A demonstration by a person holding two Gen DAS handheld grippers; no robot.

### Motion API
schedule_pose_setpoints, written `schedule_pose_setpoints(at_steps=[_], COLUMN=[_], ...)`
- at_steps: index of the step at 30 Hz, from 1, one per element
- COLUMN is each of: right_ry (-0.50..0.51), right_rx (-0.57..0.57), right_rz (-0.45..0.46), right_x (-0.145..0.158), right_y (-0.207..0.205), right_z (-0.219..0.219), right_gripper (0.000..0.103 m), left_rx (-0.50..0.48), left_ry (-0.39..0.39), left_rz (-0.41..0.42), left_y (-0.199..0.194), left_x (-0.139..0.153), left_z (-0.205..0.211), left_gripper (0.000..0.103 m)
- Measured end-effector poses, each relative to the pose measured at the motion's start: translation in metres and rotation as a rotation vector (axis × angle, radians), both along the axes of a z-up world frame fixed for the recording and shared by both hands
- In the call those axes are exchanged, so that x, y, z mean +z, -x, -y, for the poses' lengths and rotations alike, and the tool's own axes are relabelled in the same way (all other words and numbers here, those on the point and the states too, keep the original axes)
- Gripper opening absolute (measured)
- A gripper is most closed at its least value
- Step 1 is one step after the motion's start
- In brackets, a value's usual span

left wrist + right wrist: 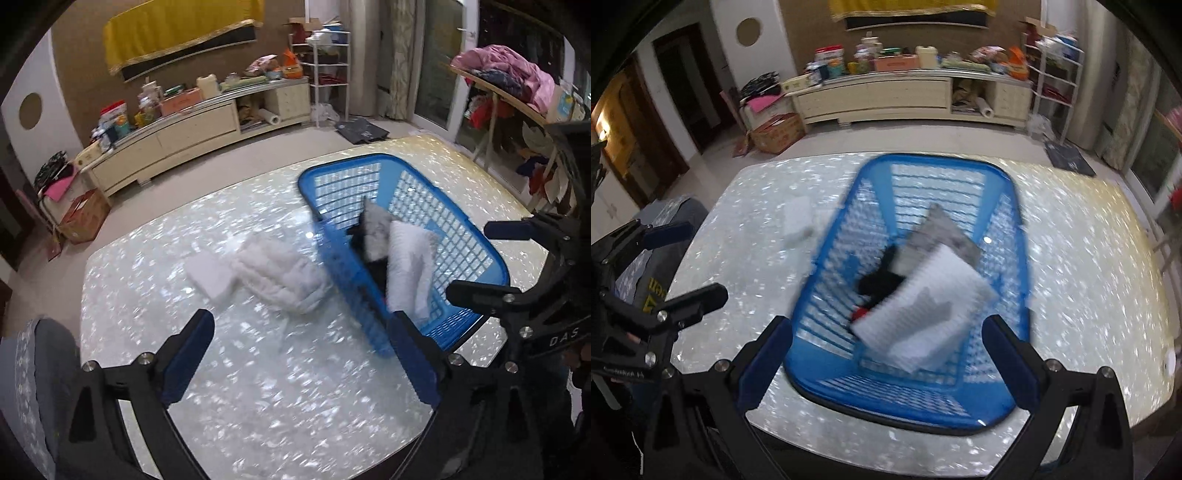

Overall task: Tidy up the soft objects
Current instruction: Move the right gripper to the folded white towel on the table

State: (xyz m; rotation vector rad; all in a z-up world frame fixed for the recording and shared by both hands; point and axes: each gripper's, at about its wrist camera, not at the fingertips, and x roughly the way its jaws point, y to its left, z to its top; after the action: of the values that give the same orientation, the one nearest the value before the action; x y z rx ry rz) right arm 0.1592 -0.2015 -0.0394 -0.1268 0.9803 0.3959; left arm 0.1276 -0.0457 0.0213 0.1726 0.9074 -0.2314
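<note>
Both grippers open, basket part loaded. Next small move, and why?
Probably ease the left gripper forward onto the white quilted piece: it lies outside the blue basket, on the table, and both grippers are open and hold nothing.

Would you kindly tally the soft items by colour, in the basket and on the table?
White: 3, a ribbed cloth in the blue basket, a quilted pad and a flat folded cloth on the table
Grey: 1
Black: 1
Total: 5

Left wrist cam is looking forward-down from the table (258, 387) near edge, basket (406, 177) ahead-right. Right cam is sitting close over the basket (905, 391), facing forward. Both are sharing basket, table (1089, 277).
</note>
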Motion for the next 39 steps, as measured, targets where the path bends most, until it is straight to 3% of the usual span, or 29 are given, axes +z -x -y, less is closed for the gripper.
schedule_pose_setpoints(at_steps=[2, 13, 21, 31, 39], right_ry=[0.01, 0.059, 0.092, 0.131, 0.24], right_rx=[0.028, 0.18, 0.246, 0.226, 0.112], right_rz=[0.013, 0.038, -0.028, -0.087, -0.104], right_x=[0.002, -0.013, -0.054, -0.095, -0.126], right_y=[0.0, -0.023, -0.043, -0.064, -0.094], right_z=[-0.016, -0.1, -0.149, -0.184, -0.185], right_gripper=[0.103, 0.102, 0.102, 0.102, 0.101], left_rx=[0.019, 0.194, 0.274, 0.306, 0.297], left_ry=[0.007, 0.038, 0.055, 0.107, 0.135], left_rz=[-0.007, -0.031, -0.11, -0.207, -0.244], left_y=[0.006, 0.015, 0.007, -0.019, -0.047], left_x=[0.001, -0.008, -0.043, -0.096, -0.131], left_z=[-0.016, -0.11, -0.162, -0.194, -0.197], left_gripper=[0.103, 0.103, 0.103, 0.103, 0.103])
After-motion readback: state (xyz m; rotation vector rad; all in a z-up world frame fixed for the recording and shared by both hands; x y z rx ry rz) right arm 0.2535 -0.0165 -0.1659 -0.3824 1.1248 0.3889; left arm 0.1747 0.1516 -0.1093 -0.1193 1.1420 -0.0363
